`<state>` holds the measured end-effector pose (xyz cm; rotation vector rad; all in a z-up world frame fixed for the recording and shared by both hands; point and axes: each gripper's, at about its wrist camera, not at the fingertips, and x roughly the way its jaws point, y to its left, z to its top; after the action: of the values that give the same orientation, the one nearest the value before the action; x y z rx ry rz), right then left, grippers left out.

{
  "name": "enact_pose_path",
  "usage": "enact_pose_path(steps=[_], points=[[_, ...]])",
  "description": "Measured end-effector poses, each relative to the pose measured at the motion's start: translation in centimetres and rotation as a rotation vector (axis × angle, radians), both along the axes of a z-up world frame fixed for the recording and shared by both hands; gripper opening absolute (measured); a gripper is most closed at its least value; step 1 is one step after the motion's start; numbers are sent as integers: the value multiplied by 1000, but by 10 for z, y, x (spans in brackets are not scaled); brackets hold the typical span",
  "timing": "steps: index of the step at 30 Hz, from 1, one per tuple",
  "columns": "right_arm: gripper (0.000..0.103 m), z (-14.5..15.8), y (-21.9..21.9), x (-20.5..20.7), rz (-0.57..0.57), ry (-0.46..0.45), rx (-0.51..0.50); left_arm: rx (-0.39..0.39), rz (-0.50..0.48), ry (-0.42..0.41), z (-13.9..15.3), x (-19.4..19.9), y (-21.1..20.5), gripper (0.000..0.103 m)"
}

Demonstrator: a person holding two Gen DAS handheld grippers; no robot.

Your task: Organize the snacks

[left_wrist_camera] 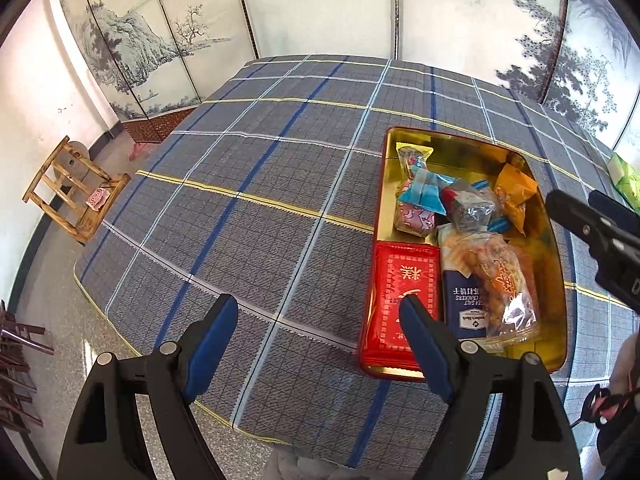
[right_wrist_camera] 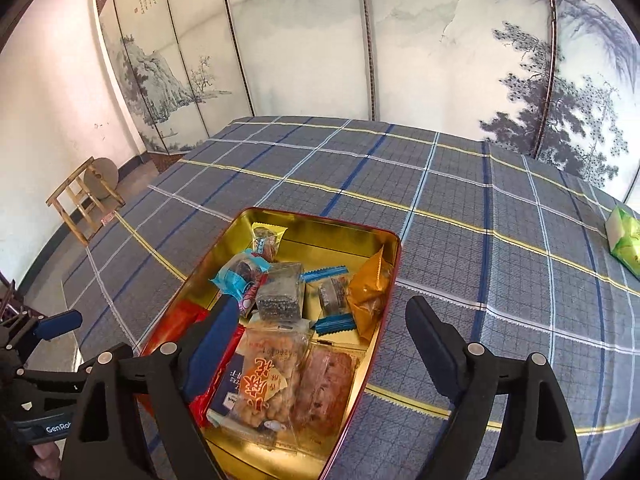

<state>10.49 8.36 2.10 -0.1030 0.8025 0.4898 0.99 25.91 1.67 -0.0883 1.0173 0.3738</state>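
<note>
A red tin (left_wrist_camera: 440, 133) with a gold inside lies on the plaid tablecloth and holds several wrapped snacks. Among them are a red packet (left_wrist_camera: 404, 292), a navy cracker pack (left_wrist_camera: 464, 304), a clear bag with orange print (right_wrist_camera: 268, 388) and an orange packet (right_wrist_camera: 370, 292). My left gripper (left_wrist_camera: 318, 304) is open over bare cloth just left of the tin, with nothing between its fingers. My right gripper (right_wrist_camera: 322, 304) hangs open above the tin (right_wrist_camera: 320, 218); the snacks lie below it, untouched. A green packet (right_wrist_camera: 626, 240) lies alone on the cloth at the far right.
A painted folding screen (left_wrist_camera: 320, 8) stands behind the table. A wooden stool (left_wrist_camera: 76, 192) stands on the floor at the left, beyond the table's edge. Dark chair frames (left_wrist_camera: 16, 364) show at the lower left. Bare cloth (left_wrist_camera: 248, 168) stretches left of the tin.
</note>
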Motion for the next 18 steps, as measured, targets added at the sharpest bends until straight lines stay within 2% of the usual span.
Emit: enact_pose_path(steps=[18], points=[[87, -11, -38, -41, -75, 33, -57, 29, -31, -1, 1, -13, -35, 80]])
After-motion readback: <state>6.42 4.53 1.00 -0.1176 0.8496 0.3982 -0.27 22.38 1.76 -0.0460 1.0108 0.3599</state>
